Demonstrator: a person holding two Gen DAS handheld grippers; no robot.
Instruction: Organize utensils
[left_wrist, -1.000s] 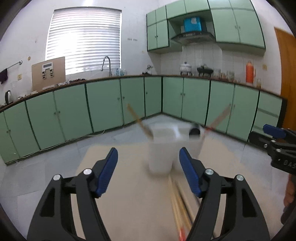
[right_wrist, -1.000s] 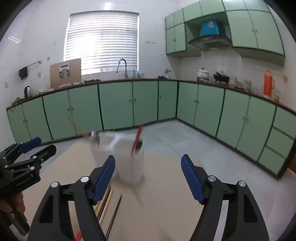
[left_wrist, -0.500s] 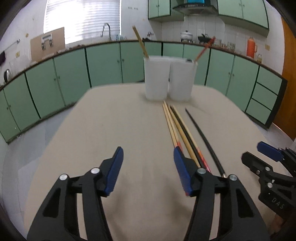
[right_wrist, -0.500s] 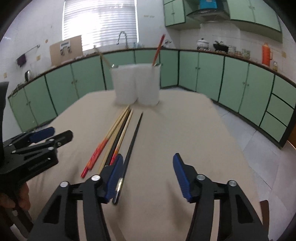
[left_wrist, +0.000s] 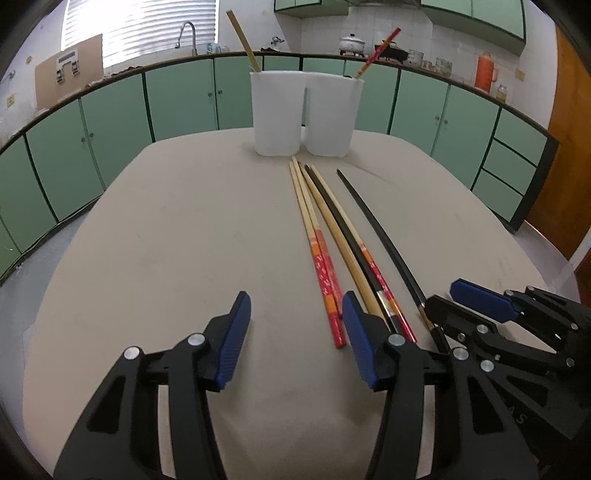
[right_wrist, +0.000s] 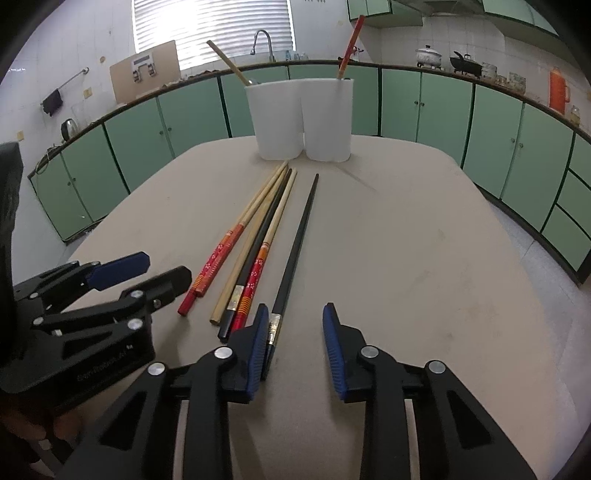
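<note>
Several chopsticks lie side by side on the beige table (left_wrist: 166, 240): red-ended ones (left_wrist: 325, 273), a plain wooden one (left_wrist: 340, 236), a black one (left_wrist: 343, 218) and a separate black one (left_wrist: 380, 236). Two white cups (left_wrist: 275, 110) (left_wrist: 332, 112) stand at the far edge, one holding a wooden stick, the other a red one. My left gripper (left_wrist: 295, 343) is open, low over the table, its right finger by the red ends. My right gripper (right_wrist: 295, 347) is open, its left finger beside the lone black chopstick (right_wrist: 295, 240). Both are empty.
Green kitchen cabinets run around the room beyond the table. The right gripper shows at the right in the left wrist view (left_wrist: 498, 332); the left gripper shows at the left in the right wrist view (right_wrist: 92, 295). A brown door (left_wrist: 569, 147) stands at the right.
Both grippers have pulled back from the cups and dropped low toward the near ends of the chopsticks. Both stay open and empty.
</note>
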